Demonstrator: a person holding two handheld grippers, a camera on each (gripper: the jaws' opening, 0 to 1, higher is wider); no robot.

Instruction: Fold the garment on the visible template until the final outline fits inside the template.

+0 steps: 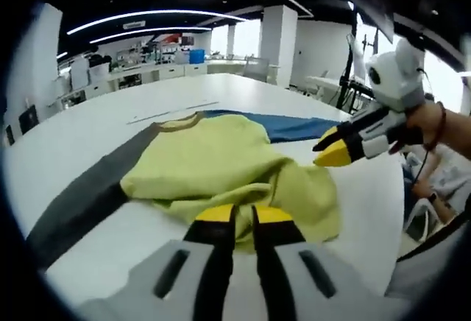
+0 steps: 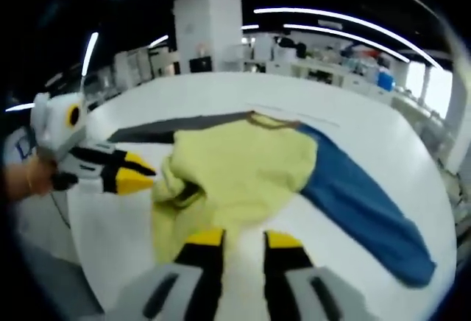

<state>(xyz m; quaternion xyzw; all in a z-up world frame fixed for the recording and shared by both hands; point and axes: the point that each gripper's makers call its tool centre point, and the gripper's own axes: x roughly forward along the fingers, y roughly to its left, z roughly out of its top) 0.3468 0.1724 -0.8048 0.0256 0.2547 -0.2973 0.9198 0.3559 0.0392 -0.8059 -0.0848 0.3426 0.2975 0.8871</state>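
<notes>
Left gripper [image 1: 245,214] jaws nearly together over yellow garment [image 1: 221,166], grip unclear; right gripper [image 2: 243,240] spread at frame bottom; garment hides template [image 2: 360,203] middle.

No readable text, labels, brands or numbers; nothing legible anywhere

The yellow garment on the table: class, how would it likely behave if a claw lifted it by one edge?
The yellow garment is probably floppy: it already lies bunched in soft folds. It likely drapes and sags rather than holding shape. It seems light, so pushing may just wrinkle it across the white table.
</notes>
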